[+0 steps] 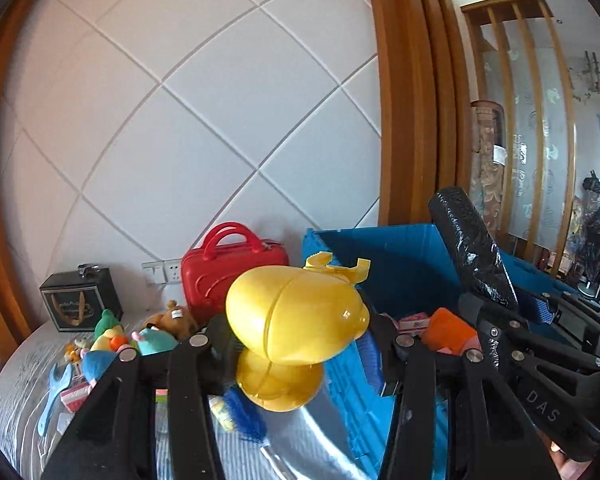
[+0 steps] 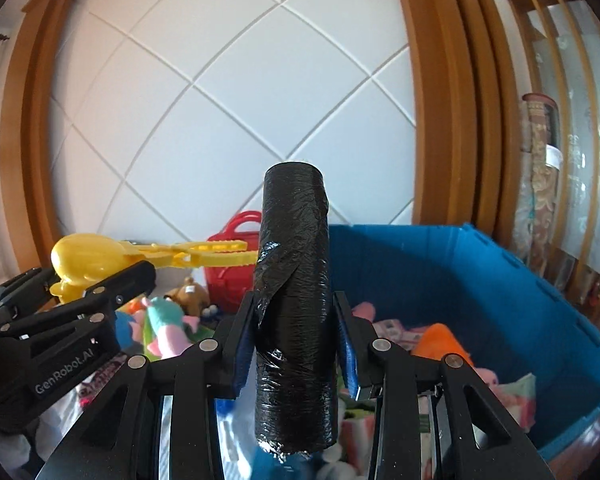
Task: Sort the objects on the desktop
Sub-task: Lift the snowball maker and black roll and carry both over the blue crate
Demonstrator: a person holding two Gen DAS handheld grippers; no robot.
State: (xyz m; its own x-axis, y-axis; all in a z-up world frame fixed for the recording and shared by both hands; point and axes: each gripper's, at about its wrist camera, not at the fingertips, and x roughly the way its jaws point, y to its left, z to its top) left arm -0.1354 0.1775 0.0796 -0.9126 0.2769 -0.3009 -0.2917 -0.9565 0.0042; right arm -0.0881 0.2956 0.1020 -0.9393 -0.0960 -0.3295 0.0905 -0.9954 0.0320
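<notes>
R gripper (image 2: 296,344): jaws part open, pads clamped on black wrapped roll (image 2: 294,300), roll upright. L gripper (image 1: 296,344): part open too, gripping yellow duck-shaped clamp toy (image 1: 296,312) by the body, handles pointing away. Both held up near blue crate (image 2: 500,280), plush already inside. Judgement: get each item fully past the crate rim before letting go, one at a time, so grippers don't clash.
</notes>
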